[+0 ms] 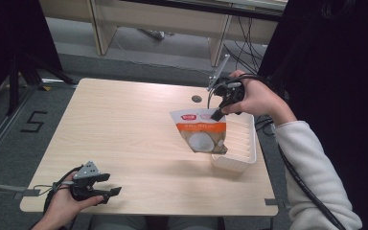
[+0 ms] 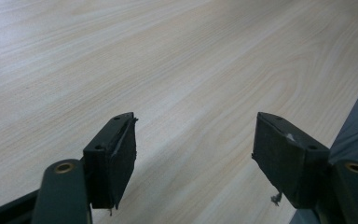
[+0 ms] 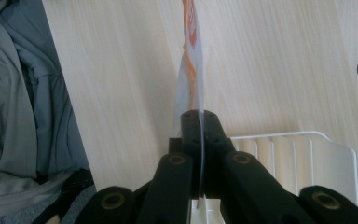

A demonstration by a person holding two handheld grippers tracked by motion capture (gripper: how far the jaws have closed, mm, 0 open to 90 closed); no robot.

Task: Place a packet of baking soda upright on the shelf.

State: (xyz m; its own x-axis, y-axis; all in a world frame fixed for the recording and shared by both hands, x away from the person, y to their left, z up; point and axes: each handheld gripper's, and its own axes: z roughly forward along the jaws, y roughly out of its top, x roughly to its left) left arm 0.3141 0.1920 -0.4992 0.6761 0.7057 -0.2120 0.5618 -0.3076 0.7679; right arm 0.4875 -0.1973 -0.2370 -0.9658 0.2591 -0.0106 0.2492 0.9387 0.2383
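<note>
The right gripper (image 1: 216,114) is pinching the top edge of a flat white-and-orange printed plastic pouch (image 1: 202,135), its jaws closed tight on the thin film, which is showing edge-on in the right gripper view (image 3: 190,88). The pouch is hanging in the air just above the light wood-grain worktop (image 1: 124,134), its lower corner overlapping the near left rim of a white ribbed plastic tray (image 1: 242,143) sitting at the worktop's right side. A small grey round cap (image 1: 196,98) is lying flat beyond the pouch. Near the front left corner, the left gripper (image 1: 109,184) is resting low, its jaws standing wide apart over bare wood with nothing between them.
</note>
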